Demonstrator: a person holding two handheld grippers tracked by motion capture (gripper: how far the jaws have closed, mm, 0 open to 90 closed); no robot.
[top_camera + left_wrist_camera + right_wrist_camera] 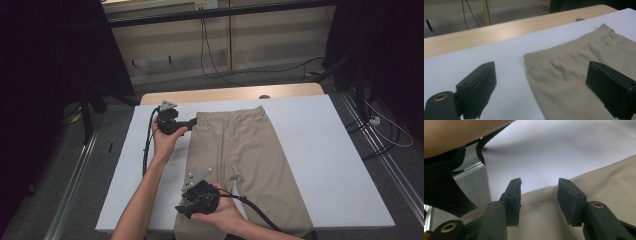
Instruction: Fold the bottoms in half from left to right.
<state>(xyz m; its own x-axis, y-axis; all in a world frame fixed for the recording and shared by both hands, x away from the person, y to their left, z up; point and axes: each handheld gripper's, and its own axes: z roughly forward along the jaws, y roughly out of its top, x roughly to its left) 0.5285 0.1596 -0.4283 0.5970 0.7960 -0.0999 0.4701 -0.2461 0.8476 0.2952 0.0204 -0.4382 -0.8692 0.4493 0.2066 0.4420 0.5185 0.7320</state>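
Observation:
A pair of beige trousers (250, 150) lies flat on the white-covered table (330, 150), waistband at the far end. My left gripper (193, 121) is at the waistband's left corner, held from the left side. In the left gripper view its jaws stand wide open (541, 75), one over the white cover and one over the trousers (579, 57), with the corner between them. My right gripper (181, 210) hovers at the left leg's outer edge near the front. In the right gripper view it (539, 187) is partly open over the fabric edge (599, 185), its pads not pressing on it.
Bare wooden tabletop (230, 93) shows beyond the white cover's far edge. A black cable (146, 145) trails from the left gripper along the person's left forearm. Grey floor with metal rails (75, 180) flanks the table; cables hang down the back wall (205, 45).

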